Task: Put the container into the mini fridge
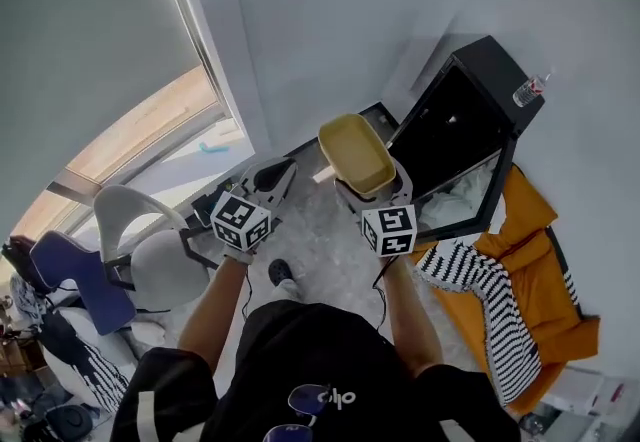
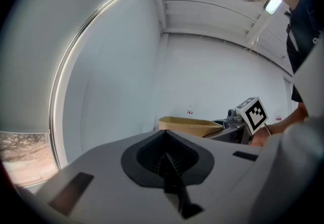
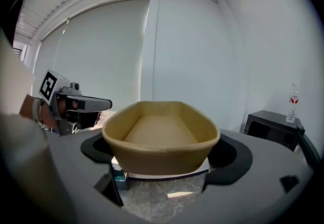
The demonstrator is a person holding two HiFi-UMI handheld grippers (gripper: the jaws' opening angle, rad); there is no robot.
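Mid-task, the head view shows a person standing over a pale floor with a gripper in each hand. The right gripper holds a tan container in the air, just beside the open front of a black mini fridge and not inside it. A water bottle stands on the fridge's top. Orange fabric and a black-and-white striped cloth lie on the floor beside the fridge. The left gripper hangs near the container's left side, apart from it. A white chair and a blue chair stand at the left, by the window.

From the left gripper view, the left gripper has its jaws pressed together with nothing between them. Beyond them the container shows side-on against the white wall, held by the right gripper.

From the right gripper view, the right gripper is clamped on the base of the container, which sits level and empty between the jaws. The mini fridge stands low at the right, the water bottle upright on it. The left gripper shows at the left, before the blind-covered window.
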